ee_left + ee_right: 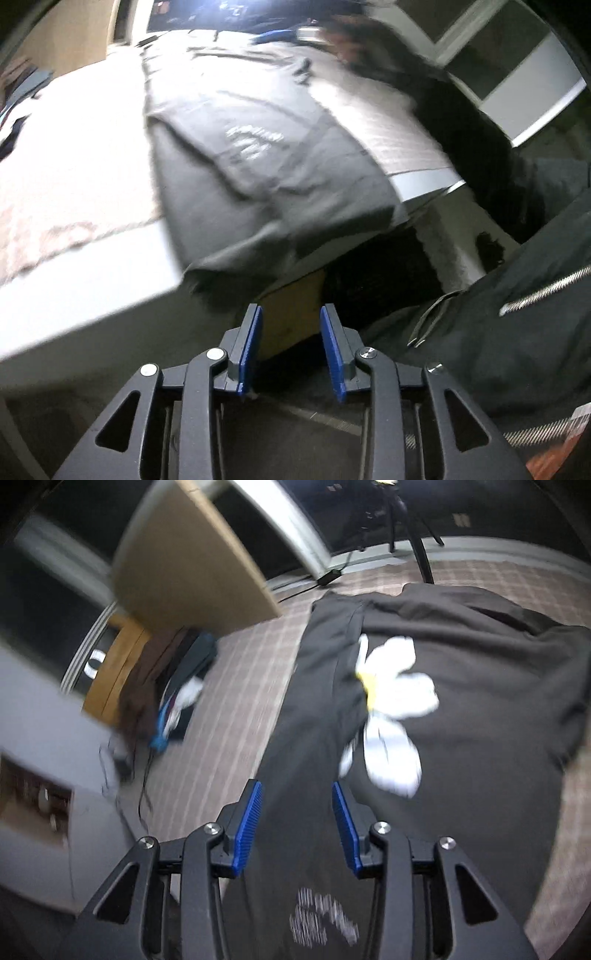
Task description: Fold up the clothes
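A dark grey garment (480,672) with a white daisy print (391,709) lies spread on a checked cloth (236,686). White lettering (321,915) shows on a fold of it near the camera. My right gripper (297,801) hovers over this fold, open, its blue pads (251,812) clear of the fabric. In the left wrist view the grey garment (258,177), with its lettering (251,144), drapes over the table's near edge (92,295). My left gripper (291,325) is open below that edge with nothing between its fingers.
A person's dark sleeve (461,122) reaches over the garment's far side, and a zipped dark jacket (535,295) fills the right. A tan board (184,561), a heap of clothes (177,701) and a tripod (406,524) stand beyond the checked cloth.
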